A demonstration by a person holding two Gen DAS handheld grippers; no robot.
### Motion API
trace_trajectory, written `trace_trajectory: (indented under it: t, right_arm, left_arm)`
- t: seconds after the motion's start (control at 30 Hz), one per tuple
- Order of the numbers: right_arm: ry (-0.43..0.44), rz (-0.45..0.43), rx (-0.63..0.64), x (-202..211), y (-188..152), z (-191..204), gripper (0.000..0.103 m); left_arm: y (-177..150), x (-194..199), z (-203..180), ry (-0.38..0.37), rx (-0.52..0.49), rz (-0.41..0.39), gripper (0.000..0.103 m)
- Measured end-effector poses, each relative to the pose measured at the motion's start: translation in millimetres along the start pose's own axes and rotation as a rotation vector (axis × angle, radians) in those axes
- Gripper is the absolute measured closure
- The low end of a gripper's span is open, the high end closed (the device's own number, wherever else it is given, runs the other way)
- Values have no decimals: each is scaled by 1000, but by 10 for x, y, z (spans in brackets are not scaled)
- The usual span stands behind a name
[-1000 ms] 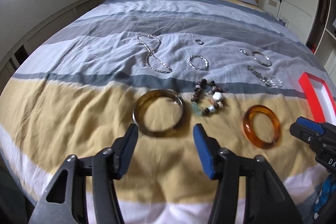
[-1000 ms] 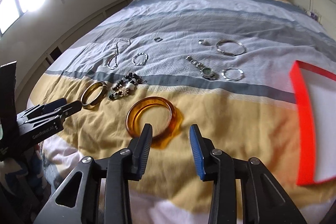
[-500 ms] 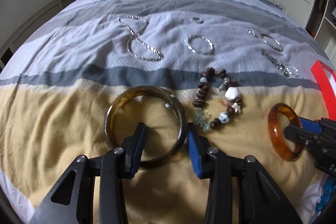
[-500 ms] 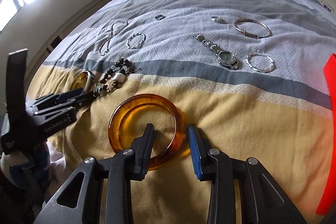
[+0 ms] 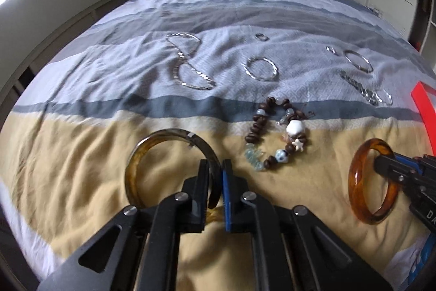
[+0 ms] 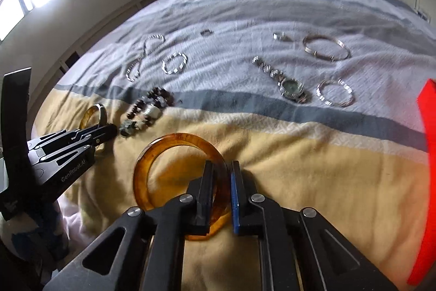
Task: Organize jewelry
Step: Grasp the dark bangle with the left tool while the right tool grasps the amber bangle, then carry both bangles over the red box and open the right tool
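On a striped bedspread (image 5: 81, 154) strewn with jewelry, two hand-held grippers each clamp a bangle at the start of a sorting job. The left gripper (image 5: 216, 190) has its jaws drawn narrow onto the right rim of a dark tortoiseshell bangle (image 5: 163, 137), which lies on the yellow band just left of a beaded bracelet (image 5: 272, 143). The right gripper (image 6: 222, 192) is likewise pinched onto the near-right rim of an amber bangle (image 6: 174, 143), well to the right of that bracelet on the same yellow band.

By the look of it, little is done yet. A red-edged tray (image 6: 427, 154) at the far right of the bed shows no jewelry in the small part visible, though most of it is out of view. Everything else lies loose on the pale grey stripe beyond the beaded bracelet: a silver chain necklace (image 5: 188, 67) to its upper left, a twisted silver bracelet (image 5: 261, 68) straight behind it, a small ring (image 5: 262, 37) farther back, and off to the right a wristwatch (image 6: 288, 85), a plain silver bangle (image 6: 327, 48), another twisted silver bracelet (image 6: 335, 93) and a second small ring (image 6: 280, 36).

Both bangles appear gripped but barely raised from the cloth; carrying them to wherever they belong, and clearing the remaining pieces, is still ahead.
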State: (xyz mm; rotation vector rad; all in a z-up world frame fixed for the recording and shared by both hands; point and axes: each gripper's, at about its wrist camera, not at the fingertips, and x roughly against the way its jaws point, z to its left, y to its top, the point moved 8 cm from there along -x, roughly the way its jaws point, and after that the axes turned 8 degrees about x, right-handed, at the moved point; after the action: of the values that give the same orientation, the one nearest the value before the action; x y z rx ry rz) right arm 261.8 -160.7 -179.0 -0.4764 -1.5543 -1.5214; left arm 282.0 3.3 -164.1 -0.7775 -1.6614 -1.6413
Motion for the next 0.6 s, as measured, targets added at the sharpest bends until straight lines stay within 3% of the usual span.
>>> trace_trajectory:
  t: [0.17, 0.3, 0.6]
  right_arm:
    - [-19, -67, 1, 386, 22, -25, 92]
    - [-45, -123, -28, 782, -5, -191, 92]
    - [-206, -212, -150, 1723, -297, -1237, 92]
  left_arm:
    - [3, 349, -63, 5, 7, -25, 95]
    - [15, 663, -381, -45, -27, -54, 95]
    - [23, 1177, -1735, -251, -163, -76, 95]
